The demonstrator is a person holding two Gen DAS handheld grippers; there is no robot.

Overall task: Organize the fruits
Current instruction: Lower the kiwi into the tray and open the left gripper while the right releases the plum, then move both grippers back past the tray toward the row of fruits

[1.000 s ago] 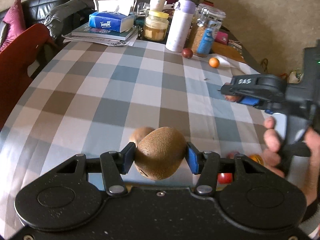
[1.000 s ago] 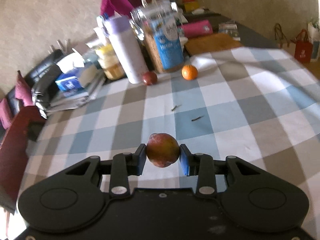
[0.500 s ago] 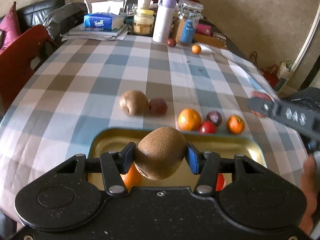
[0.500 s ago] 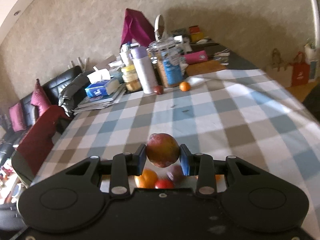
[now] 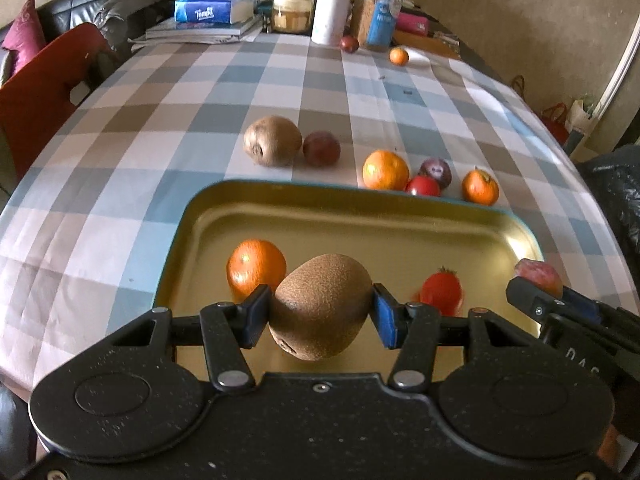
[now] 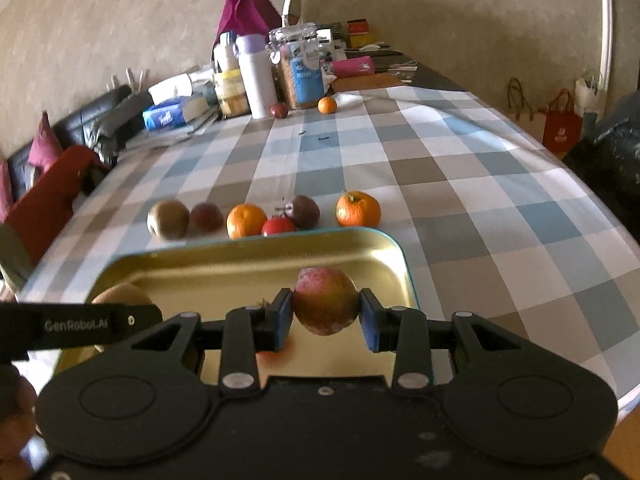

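My left gripper (image 5: 318, 316) is shut on a brown kiwi (image 5: 320, 304), held just above the golden tray (image 5: 380, 236) at the table's near edge. My right gripper (image 6: 325, 316) is shut on a red-yellow fruit (image 6: 325, 300) above the tray's right half (image 6: 240, 276). An orange (image 5: 256, 266) and a tomato (image 5: 440, 292) lie in the tray. Just beyond its far rim, on the checked cloth, sit a second kiwi (image 5: 272, 140), a dark plum (image 5: 321, 148), an orange (image 5: 385, 170), a tomato (image 5: 422, 187), another plum (image 5: 435, 168) and a small orange (image 5: 480, 187).
At the table's far end stand a white bottle (image 5: 330, 8), jars, a tissue box (image 5: 208, 10) and books, with a plum (image 5: 349, 43) and a small orange (image 5: 399, 56) before them. A red chair (image 5: 44, 92) stands at the left. The table edge drops away on the right.
Both grippers have drawn back from the middle of the table to the near edge and now hang over the tray, each still holding its fruit.
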